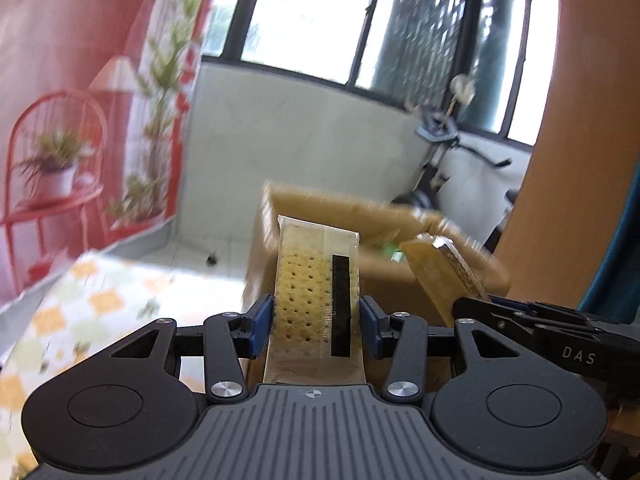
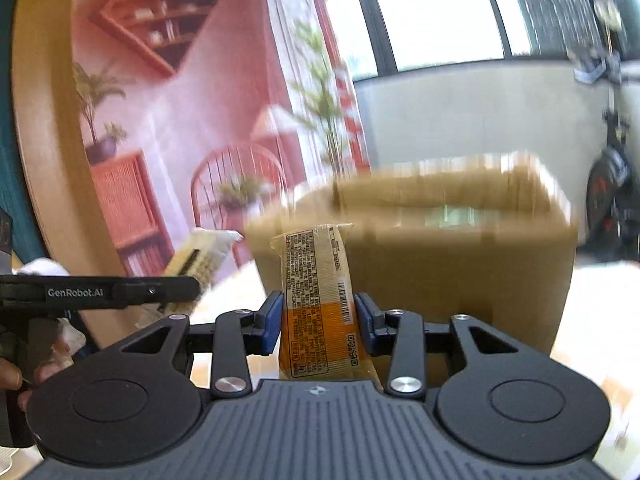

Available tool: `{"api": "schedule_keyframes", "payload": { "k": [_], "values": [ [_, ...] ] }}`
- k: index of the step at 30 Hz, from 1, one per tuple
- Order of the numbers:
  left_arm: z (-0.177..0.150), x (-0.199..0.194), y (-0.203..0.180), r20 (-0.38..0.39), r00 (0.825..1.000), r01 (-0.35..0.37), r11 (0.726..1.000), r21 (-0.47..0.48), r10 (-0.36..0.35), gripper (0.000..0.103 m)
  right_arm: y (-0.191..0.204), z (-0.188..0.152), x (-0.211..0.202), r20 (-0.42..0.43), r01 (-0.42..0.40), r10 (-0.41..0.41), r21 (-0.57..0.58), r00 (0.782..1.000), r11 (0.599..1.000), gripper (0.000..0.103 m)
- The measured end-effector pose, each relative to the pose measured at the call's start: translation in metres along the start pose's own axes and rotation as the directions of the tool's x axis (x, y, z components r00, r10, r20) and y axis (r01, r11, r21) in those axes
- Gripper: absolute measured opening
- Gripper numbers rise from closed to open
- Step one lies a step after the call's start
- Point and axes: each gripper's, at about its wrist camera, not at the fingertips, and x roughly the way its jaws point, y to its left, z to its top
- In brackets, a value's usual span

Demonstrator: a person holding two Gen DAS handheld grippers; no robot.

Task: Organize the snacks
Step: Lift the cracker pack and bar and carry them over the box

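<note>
The left hand-held gripper [image 1: 316, 322] is clamped on a cracker packet [image 1: 310, 280], the right hand-held gripper [image 2: 316, 322] on an orange snack packet [image 2: 318, 300]. Both packets hang short of the cardboard box [image 2: 460, 264] at twelve o'clock; dropping them in remains.

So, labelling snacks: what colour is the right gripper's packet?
Orange and pale packet, right wrist view.

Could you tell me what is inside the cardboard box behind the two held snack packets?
Only a small patch of something green shows over the rim of the cardboard box, at. It is too blurred to identify, and the box walls and the cracker packet hide the rest.
</note>
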Motion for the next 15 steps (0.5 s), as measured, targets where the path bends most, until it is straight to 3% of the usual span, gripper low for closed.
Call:
{"api": "schedule_keyframes", "payload": {
  "k": [9, 15],
  "values": [
    [0.05, 0.062, -0.028, 0.018, 1.0, 0.026, 1.0, 0.004, -0.026, 0.049, -0.027, 0.066, 0.025, 0.124, 0.086, -0.081, -0.04, 0.989, 0.995, 0.041],
    [0.058, 0.104, -0.027, -0.045, 0.999, -0.009, 1.0, 0.021, 0.01, 0.049, -0.056, 0.079, 0.074, 0.069, 0.142, -0.143, 0.012, 0.987, 0.99, 0.041]
  ]
}}
